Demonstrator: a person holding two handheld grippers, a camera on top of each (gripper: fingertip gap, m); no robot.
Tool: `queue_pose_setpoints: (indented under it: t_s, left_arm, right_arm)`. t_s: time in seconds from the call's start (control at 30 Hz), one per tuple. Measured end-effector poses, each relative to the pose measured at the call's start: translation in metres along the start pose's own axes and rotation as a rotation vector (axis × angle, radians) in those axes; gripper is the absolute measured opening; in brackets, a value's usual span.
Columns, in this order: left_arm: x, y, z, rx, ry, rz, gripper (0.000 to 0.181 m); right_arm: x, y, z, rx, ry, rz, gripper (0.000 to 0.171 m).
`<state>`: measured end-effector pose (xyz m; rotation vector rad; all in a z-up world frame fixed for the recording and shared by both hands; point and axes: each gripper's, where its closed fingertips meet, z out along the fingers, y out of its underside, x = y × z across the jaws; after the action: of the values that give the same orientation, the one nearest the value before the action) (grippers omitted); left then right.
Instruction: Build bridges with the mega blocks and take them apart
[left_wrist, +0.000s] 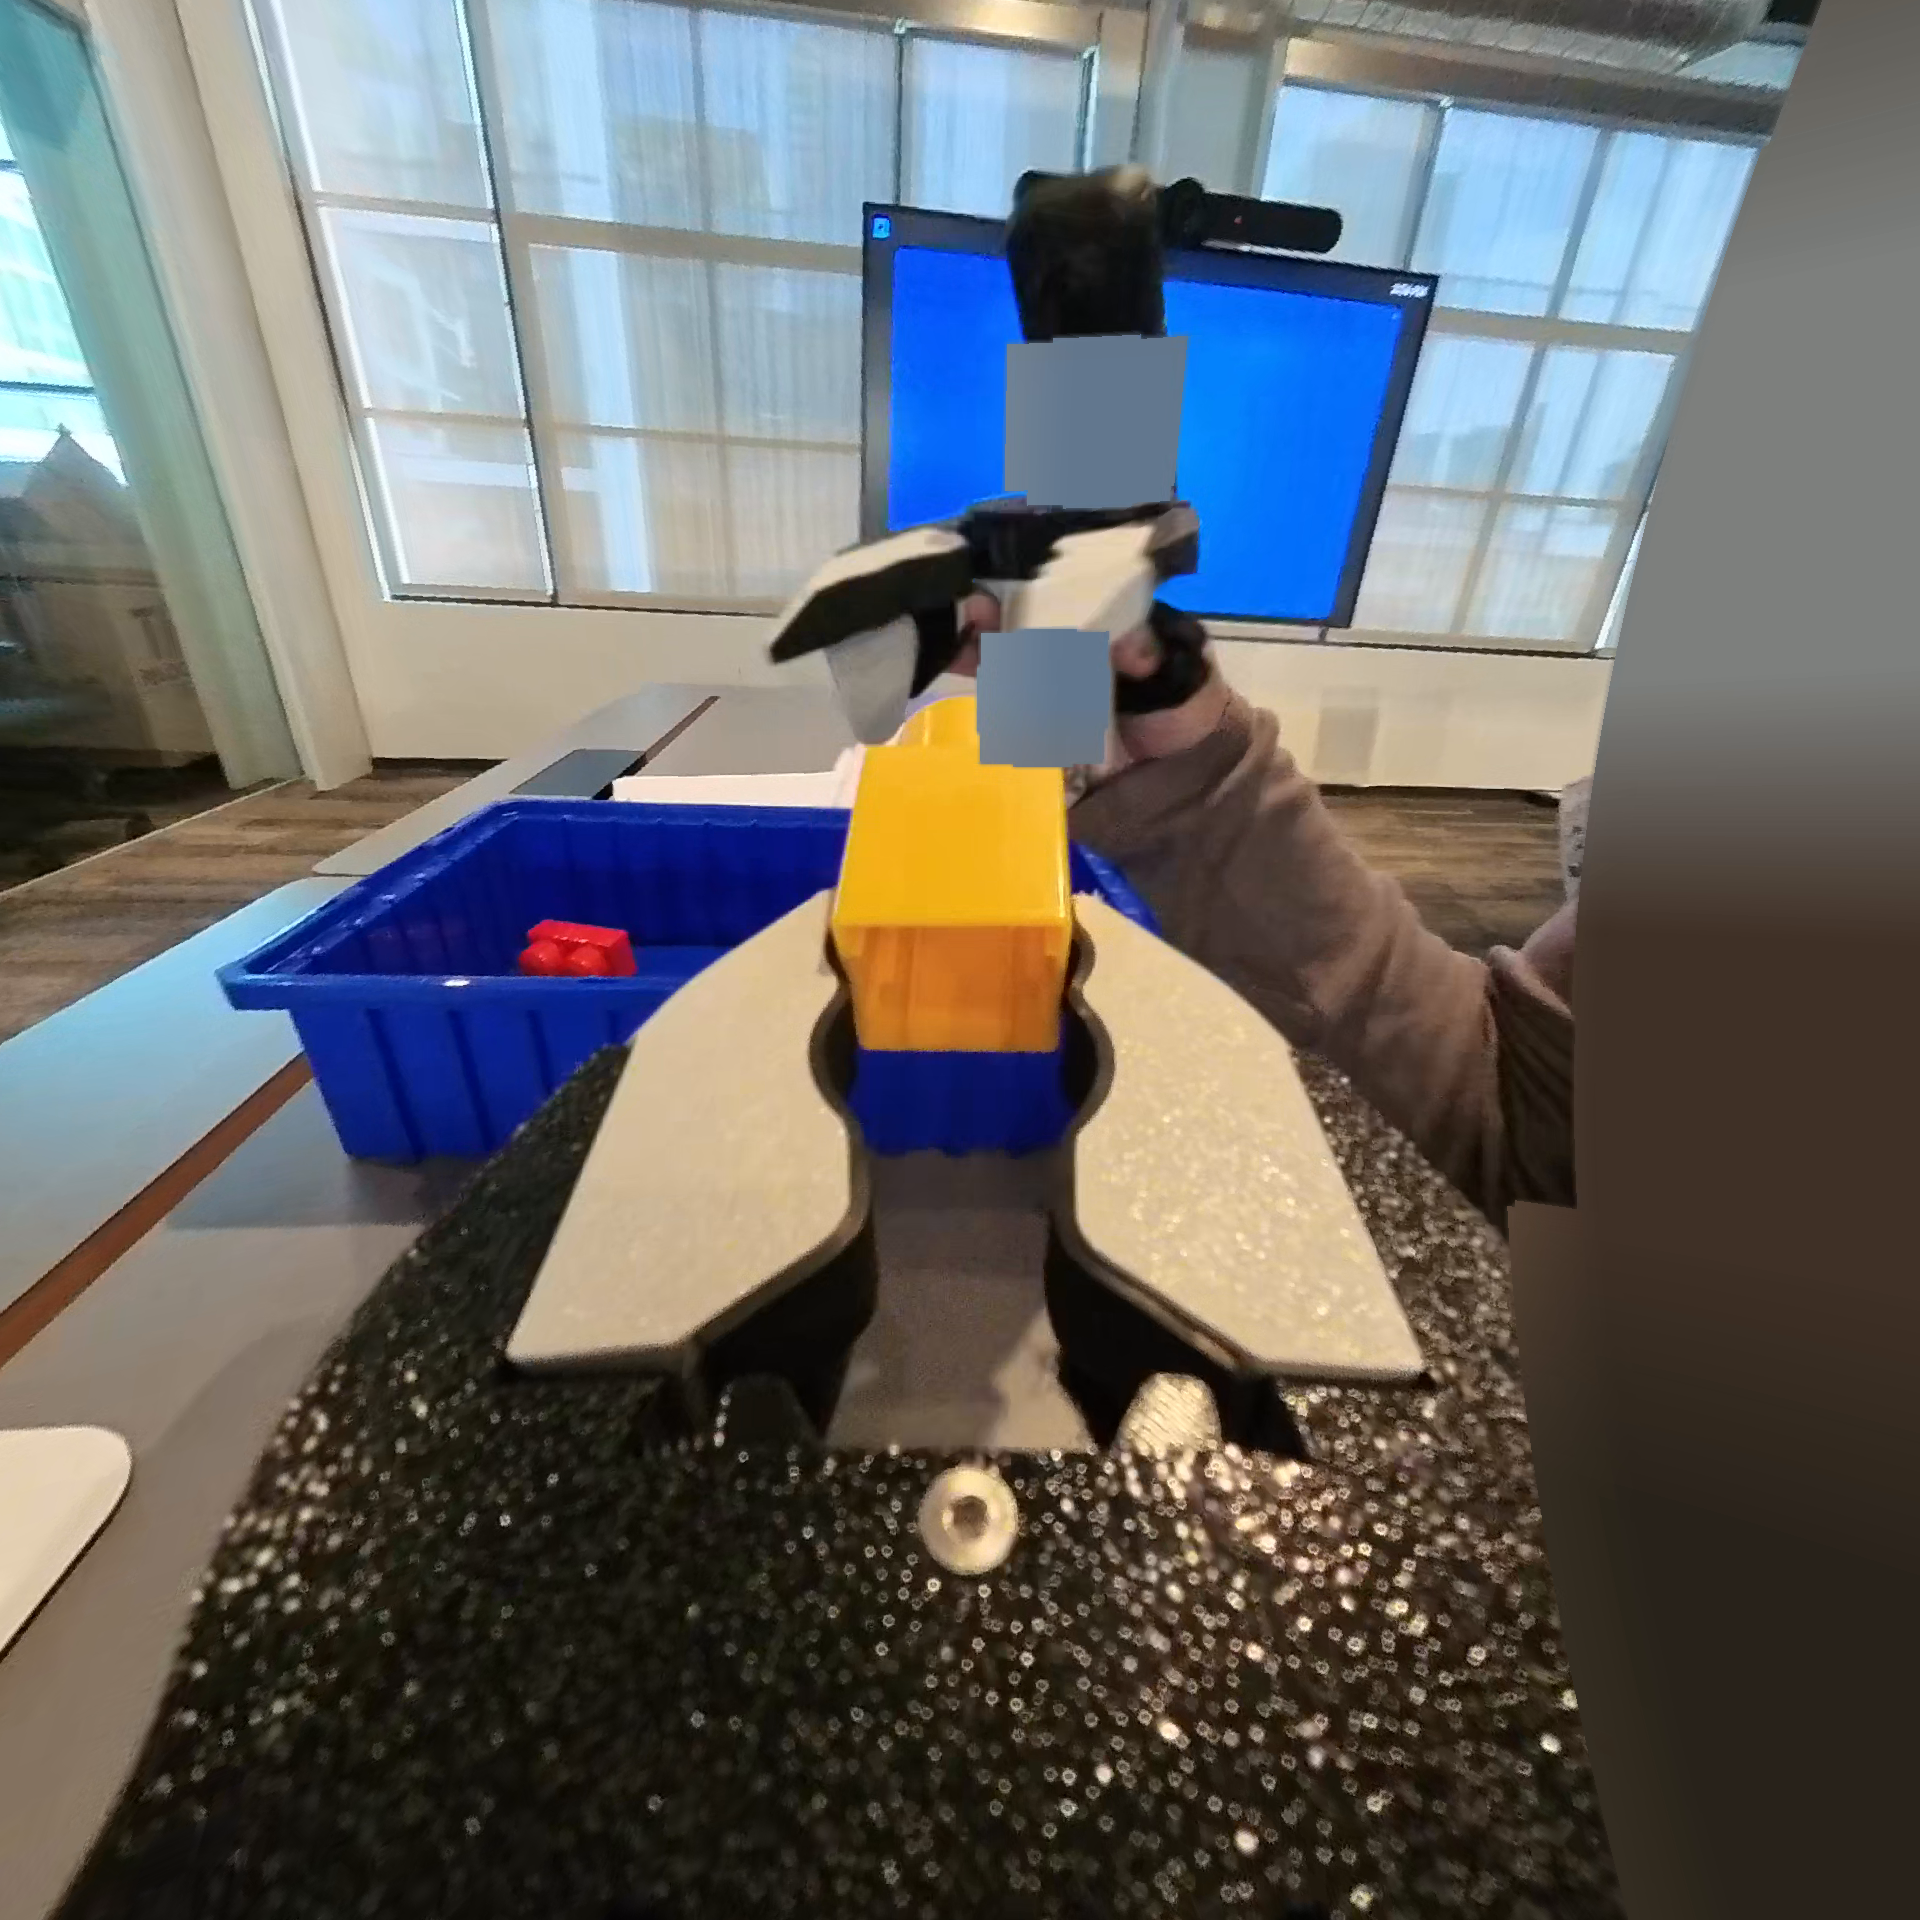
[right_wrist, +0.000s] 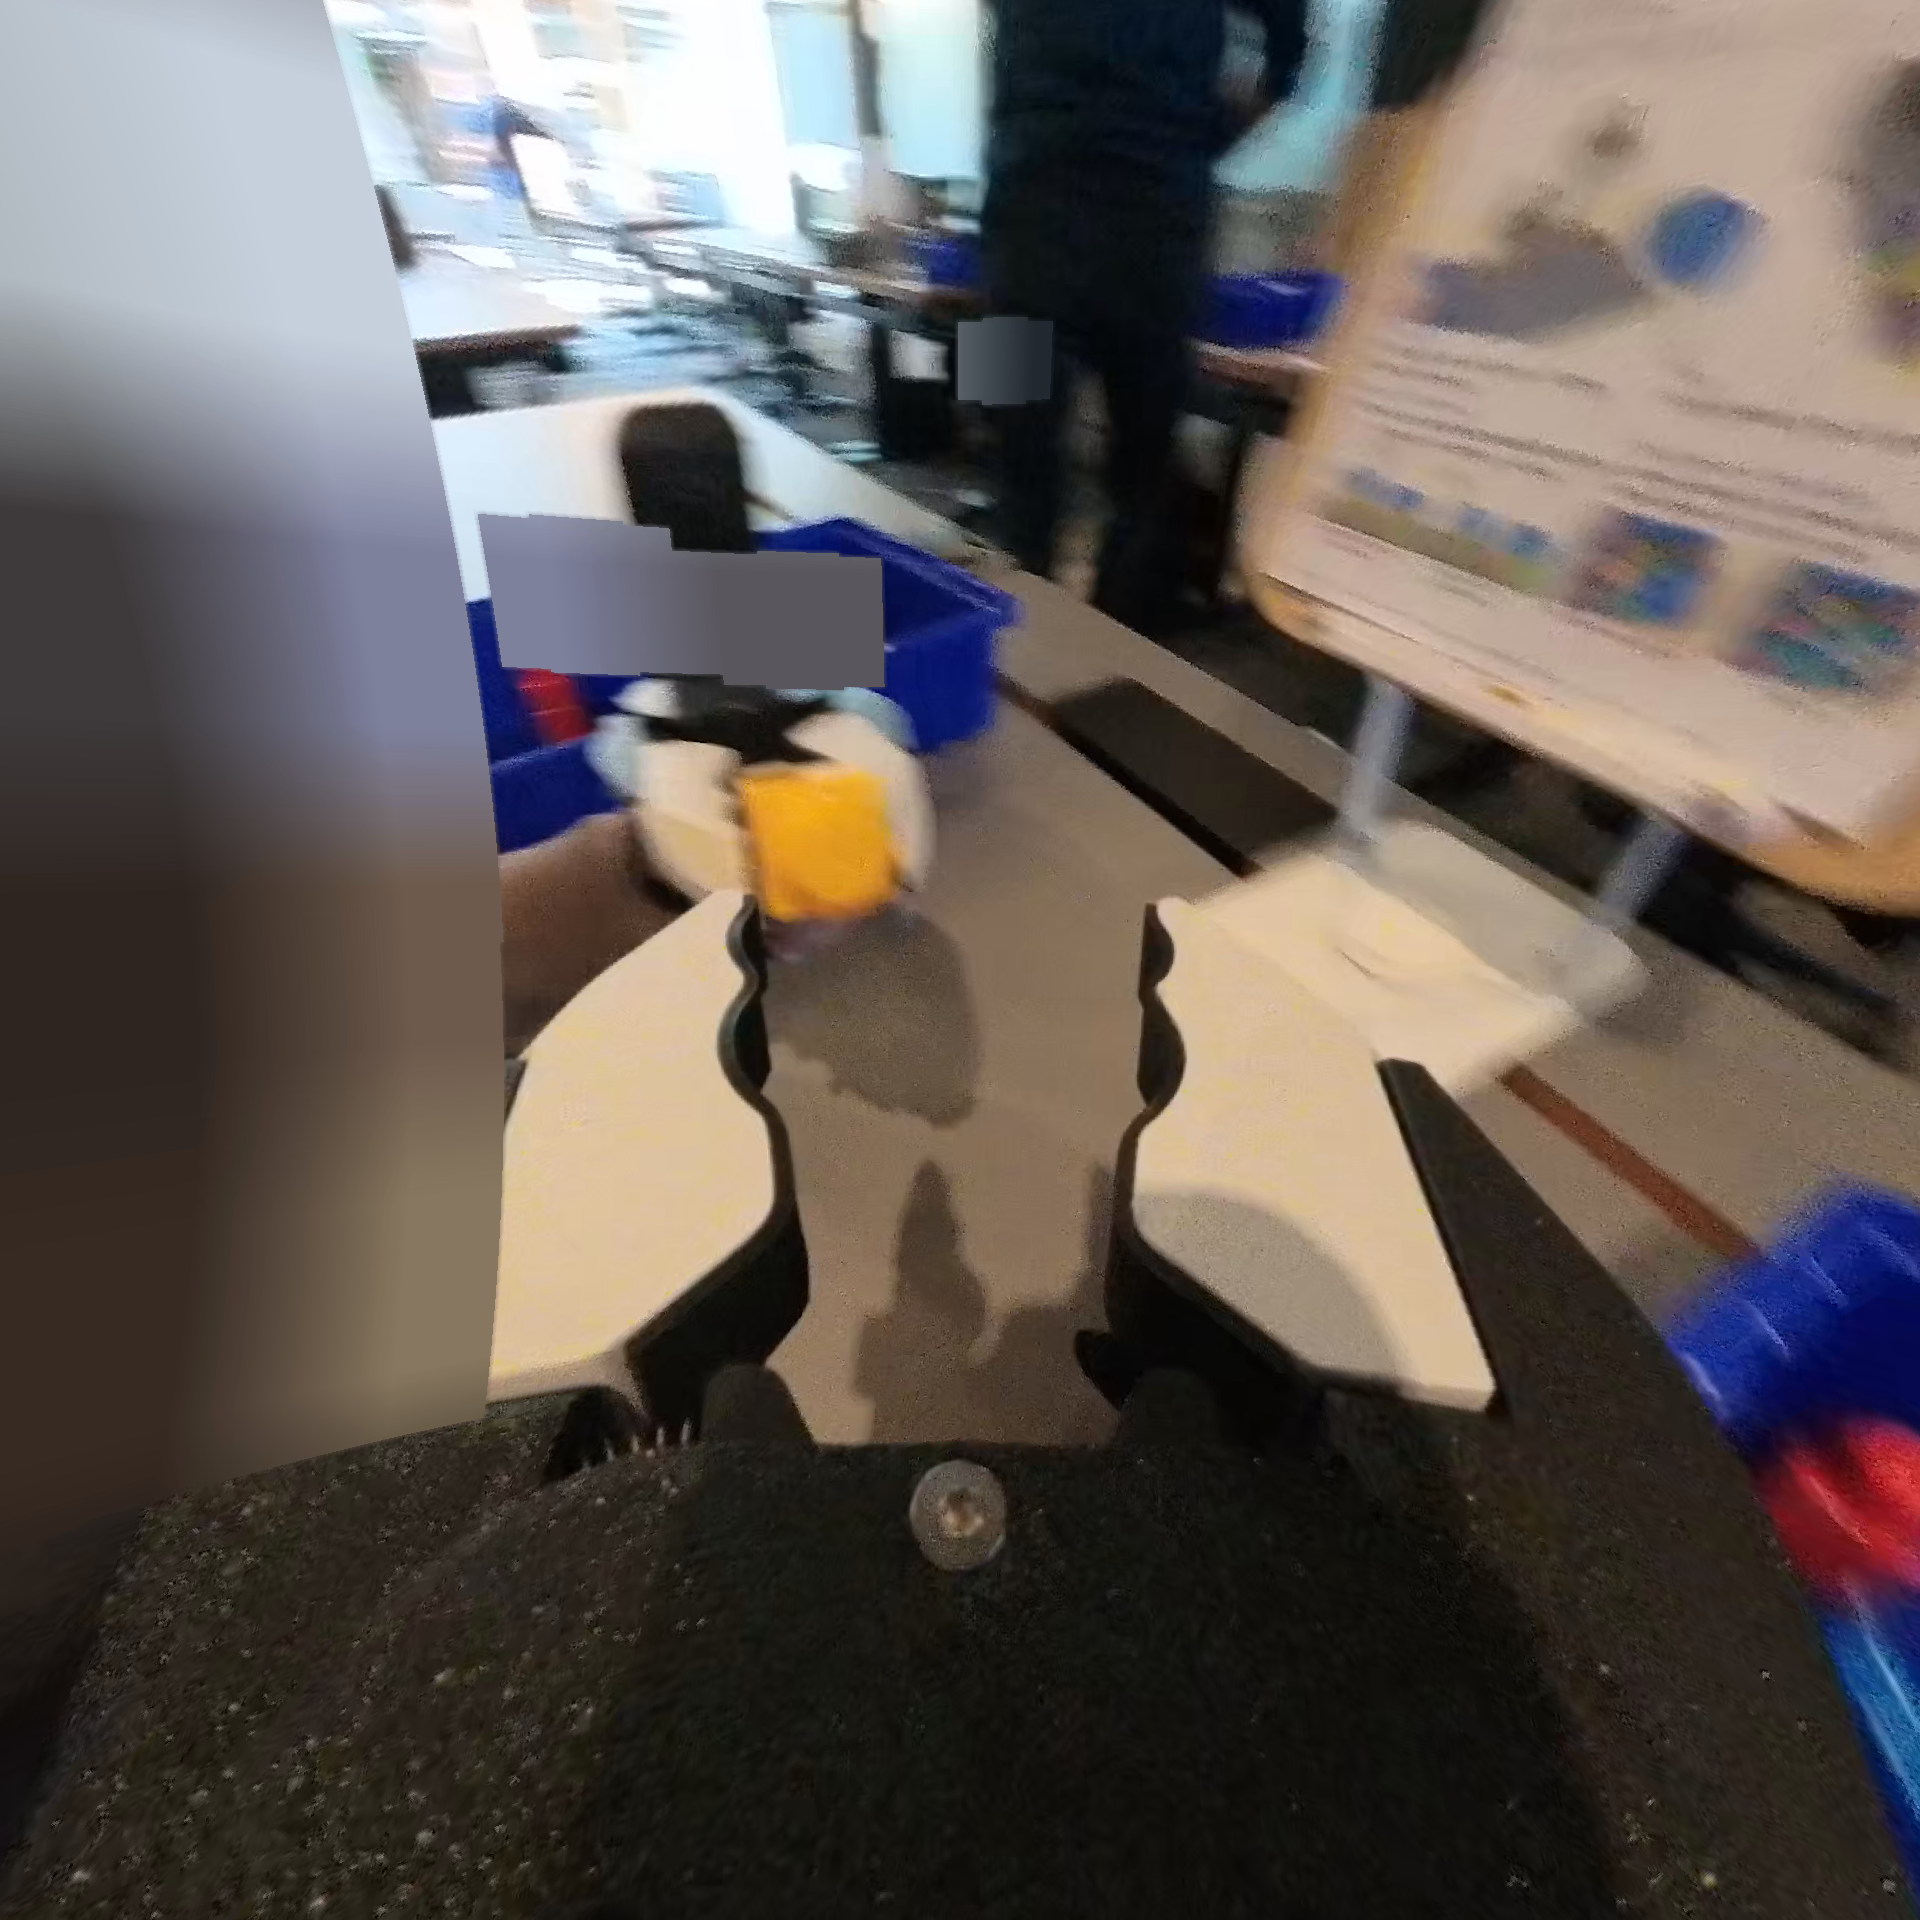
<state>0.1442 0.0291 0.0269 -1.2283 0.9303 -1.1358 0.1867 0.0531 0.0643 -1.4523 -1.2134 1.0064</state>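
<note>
Left gripper (left_wrist: 951, 956) clenched on yellow block (left_wrist: 951, 883), long axis pointing forward; right gripper (right_wrist: 951, 935) released.

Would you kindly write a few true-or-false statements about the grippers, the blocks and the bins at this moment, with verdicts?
1. The left gripper is shut on a yellow block. True.
2. The right gripper holds a red block. False: its jaws stand apart with nothing between them.
3. A red block lies inside the blue bin. True.
4. The yellow block rests on the table. False: it is held in the air, clamped by the left gripper.
5. The blue bin is full of blocks. False: only one red block shows in it.
</note>
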Motion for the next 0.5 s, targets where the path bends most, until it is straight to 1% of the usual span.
queue_pose_setpoints:
  t_s: [0.07, 0.2, 0.27, 0.3, 0.43, 0.47, 0.5]
  left_arm:
    - [0.005, -0.001, 0.001, 0.007, 0.027, 0.002, 0.036]
    - [0.013, -0.002, 0.003, 0.014, 0.072, 0.010, 0.036]
    - [0.017, -0.003, 0.003, 0.015, 0.096, 0.021, 0.036]
    - [0.020, -0.003, 0.004, 0.014, 0.110, 0.030, 0.036]
    - [0.025, -0.007, 0.004, 0.034, 0.117, 0.052, 0.036]
    - [0.024, -0.009, 0.004, 0.042, 0.107, 0.054, 0.040]
    - [0.021, -0.009, 0.005, 0.039, 0.090, 0.052, 0.051]
  right_arm:
    - [-0.027, -0.006, 0.019, -0.007, -0.108, -0.079, 0.063]
    - [-0.051, 0.005, 0.044, -0.086, -0.211, -0.119, 0.059]
    - [-0.056, 0.006, 0.049, -0.084, -0.249, -0.122, 0.047]
    - [-0.054, 0.005, 0.050, -0.072, -0.239, -0.120, 0.034]
    - [-0.053, 0.003, 0.045, -0.063, -0.241, -0.130, 0.033]
    - [-0.048, 0.002, 0.042, -0.062, -0.201, -0.138, 0.033]
    - [-0.040, 0.002, 0.038, -0.069, -0.148, -0.138, 0.033]
